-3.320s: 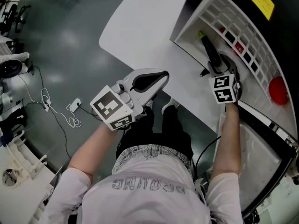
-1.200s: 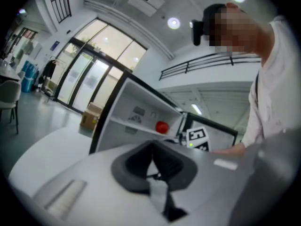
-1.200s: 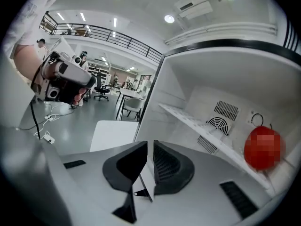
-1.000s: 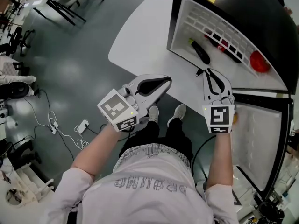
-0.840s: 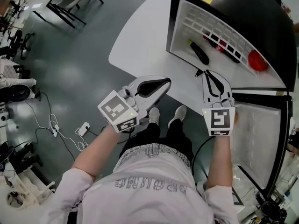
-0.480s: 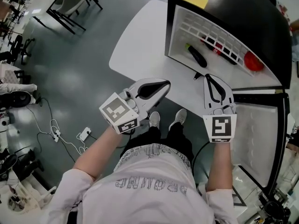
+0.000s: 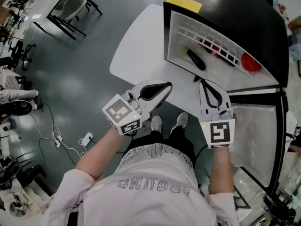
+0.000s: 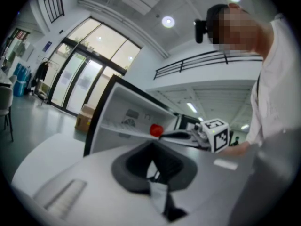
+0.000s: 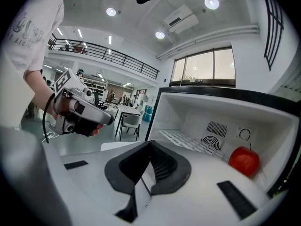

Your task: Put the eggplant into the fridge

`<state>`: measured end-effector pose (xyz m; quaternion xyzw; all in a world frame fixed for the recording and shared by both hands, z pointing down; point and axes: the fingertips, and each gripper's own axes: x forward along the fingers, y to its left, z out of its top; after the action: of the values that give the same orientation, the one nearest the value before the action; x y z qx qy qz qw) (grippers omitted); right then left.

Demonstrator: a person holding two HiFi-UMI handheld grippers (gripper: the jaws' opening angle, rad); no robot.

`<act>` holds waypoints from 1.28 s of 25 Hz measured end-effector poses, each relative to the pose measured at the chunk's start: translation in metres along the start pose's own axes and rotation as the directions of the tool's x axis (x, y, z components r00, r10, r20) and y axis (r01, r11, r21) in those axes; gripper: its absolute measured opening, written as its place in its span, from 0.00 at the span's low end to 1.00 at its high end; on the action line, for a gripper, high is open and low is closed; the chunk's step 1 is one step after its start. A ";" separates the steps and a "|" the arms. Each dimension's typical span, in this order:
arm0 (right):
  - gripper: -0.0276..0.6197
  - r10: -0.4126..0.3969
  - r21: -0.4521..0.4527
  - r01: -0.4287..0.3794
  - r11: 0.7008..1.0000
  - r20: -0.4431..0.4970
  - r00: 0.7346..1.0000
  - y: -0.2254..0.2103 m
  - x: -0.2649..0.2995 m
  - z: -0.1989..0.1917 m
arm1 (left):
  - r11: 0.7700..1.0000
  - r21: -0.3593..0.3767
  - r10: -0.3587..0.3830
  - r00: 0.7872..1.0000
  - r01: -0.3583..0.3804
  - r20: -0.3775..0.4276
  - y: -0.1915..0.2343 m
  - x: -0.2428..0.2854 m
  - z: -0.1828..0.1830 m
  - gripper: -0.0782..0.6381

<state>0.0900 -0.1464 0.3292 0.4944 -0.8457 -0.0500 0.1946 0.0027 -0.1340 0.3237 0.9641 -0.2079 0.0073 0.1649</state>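
Up on the wire shelf (image 7: pixel 207 34) of the open fridge (image 7: pixel 225 8) lies the eggplant (image 7: pixel 195 59), dark and slanted, its stalk end toward the left wall, touched by neither gripper. That's one eggplant, and one red round fruit (image 7: pixel 249 62) sits well apart from it at the shelf's right end. A few more red shapes show through the shelf's grid behind the eggplant, too broken up to name. From the right gripper view the eggplant is hidden completely behind the gripper's own body, and only the red fruit and the back wall's vent show. The left gripper view catches the fruit as a small red dot, with the fridge interior mostly cut off by the other gripper. Now the hands: the right gripper (image 7: pixel 202 80) points up toward the fridge opening from just in front of it, forearm running straight up the head view, jaws pressed together on nothing. The left gripper (image 7: pixel 167 84) angles in from the lower left at the near edge of the white worktop (image 7: pixel 141 41), jaws also together and empty. Two grippers, two marker cubes (image 7: pixel 122 114). The fridge door (image 7: pixel 256 135) hangs open at the right, its far edge cut off.
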 end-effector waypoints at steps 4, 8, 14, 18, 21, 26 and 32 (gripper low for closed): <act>0.05 0.009 0.020 -0.009 1.000 0.006 1.000 0.004 -0.004 0.001 | 1.000 0.008 -0.007 1.000 0.007 -0.001 -0.003 0.003 0.002 0.12; 0.05 0.012 0.035 -0.013 0.999 0.009 1.000 0.004 -0.009 0.000 | 1.000 0.003 -0.010 1.000 0.010 -0.003 -0.005 0.005 0.000 0.12; 0.05 0.021 0.052 -0.021 0.998 0.003 1.000 0.005 -0.012 -0.004 | 1.000 0.010 -0.011 1.000 0.011 -0.009 -0.006 0.007 -0.001 0.12; 0.05 0.028 0.062 -0.028 0.998 -0.005 1.000 0.006 -0.012 -0.008 | 1.000 0.012 -0.011 1.000 0.011 -0.013 -0.007 0.009 -0.001 0.12; 0.05 0.028 0.063 -0.028 0.998 0.000 1.000 0.005 -0.012 -0.007 | 1.000 0.013 -0.009 1.000 0.009 -0.011 -0.006 0.010 0.000 0.12; 0.05 0.031 0.063 -0.031 0.998 -0.003 1.000 0.005 -0.012 -0.009 | 1.000 0.017 -0.010 1.000 0.010 -0.012 -0.007 0.011 0.001 0.12; 0.05 0.031 0.067 -0.029 0.997 -0.025 0.999 0.003 -0.013 -0.016 | 1.000 0.012 -0.009 1.000 0.009 -0.014 -0.006 0.012 -0.001 0.12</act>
<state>0.0992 -0.1321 0.3408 0.4886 -0.8516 -0.0124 0.1895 0.0160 -0.1337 0.3236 0.9660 -0.2023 0.0144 0.1605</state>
